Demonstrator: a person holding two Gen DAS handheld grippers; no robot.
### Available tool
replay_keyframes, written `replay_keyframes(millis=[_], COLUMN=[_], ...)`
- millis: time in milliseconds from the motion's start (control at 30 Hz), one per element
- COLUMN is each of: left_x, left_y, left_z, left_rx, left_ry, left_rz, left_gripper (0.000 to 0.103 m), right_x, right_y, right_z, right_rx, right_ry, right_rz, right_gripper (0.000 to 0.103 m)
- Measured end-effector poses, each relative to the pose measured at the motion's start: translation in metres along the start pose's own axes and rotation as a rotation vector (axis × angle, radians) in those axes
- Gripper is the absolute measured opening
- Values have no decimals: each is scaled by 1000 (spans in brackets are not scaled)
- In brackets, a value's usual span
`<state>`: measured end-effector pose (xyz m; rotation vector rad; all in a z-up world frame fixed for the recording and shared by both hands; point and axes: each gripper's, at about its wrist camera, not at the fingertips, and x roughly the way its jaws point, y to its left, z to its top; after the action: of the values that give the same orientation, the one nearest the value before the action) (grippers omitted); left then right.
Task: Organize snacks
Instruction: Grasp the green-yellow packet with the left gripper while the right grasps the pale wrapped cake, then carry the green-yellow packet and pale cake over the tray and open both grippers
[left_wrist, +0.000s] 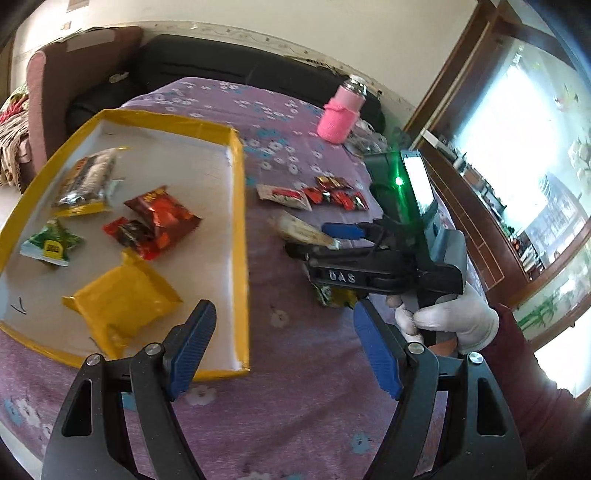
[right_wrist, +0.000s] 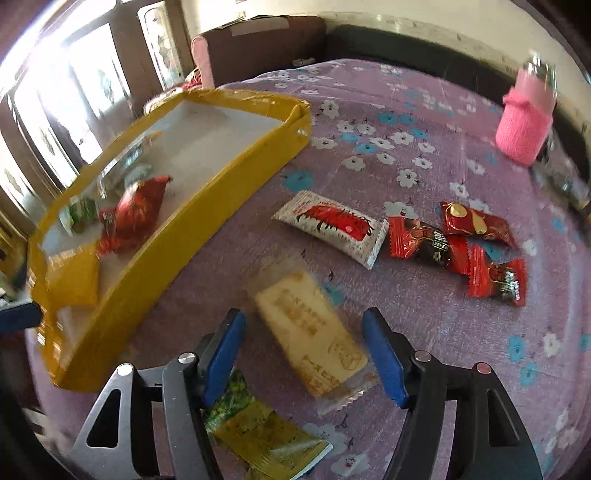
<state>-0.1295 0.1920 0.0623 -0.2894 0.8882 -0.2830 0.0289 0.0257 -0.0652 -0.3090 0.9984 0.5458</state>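
Note:
A beige biscuit pack (right_wrist: 314, 332) in a clear wrapper lies on the purple flowered cloth (right_wrist: 424, 369), blurred, between the blue pads of my right gripper (right_wrist: 303, 328). The pads stand open on either side and do not press it. A green-and-gold packet (right_wrist: 258, 432) lies under its left finger. In the left wrist view the right gripper (left_wrist: 306, 240) straddles the same biscuit pack (left_wrist: 303, 230), held by a white-gloved hand (left_wrist: 450, 317). My left gripper (left_wrist: 282, 317) is open and holds nothing, above the near right corner of the yellow-rimmed tray (left_wrist: 240, 221).
The tray holds several snacks: a yellow packet (left_wrist: 122, 306), a red packet (left_wrist: 162, 218), a green one (left_wrist: 51, 245). On the cloth lie a white-and-red packet (right_wrist: 332, 229) and red candies (right_wrist: 424, 240). A pink-sleeved bottle (right_wrist: 524, 122) stands at the far right.

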Motion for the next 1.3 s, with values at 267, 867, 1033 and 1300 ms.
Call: replay_keyframes(millis=[267, 867, 1033, 1300], left_x=[24, 123, 115, 81], left_y=[-47, -92, -89, -75], left_z=[-7, 0, -3, 7], left_rx=[98, 286, 252, 154], left_ry=[69, 127, 120, 47], left_rz=[-28, 207, 168, 104], left_gripper=[77, 52, 47, 47], right_x=[-27, -47, -48, -50], right_y=[-67, -115, -114, -117], right_z=[-37, -76, -75, -77], right_rx=[260, 434, 428, 453], right_ry=[-45, -141, -146, -169], right_rz=[-94, 39, 25, 44], right_gripper=[35, 35, 35, 35])
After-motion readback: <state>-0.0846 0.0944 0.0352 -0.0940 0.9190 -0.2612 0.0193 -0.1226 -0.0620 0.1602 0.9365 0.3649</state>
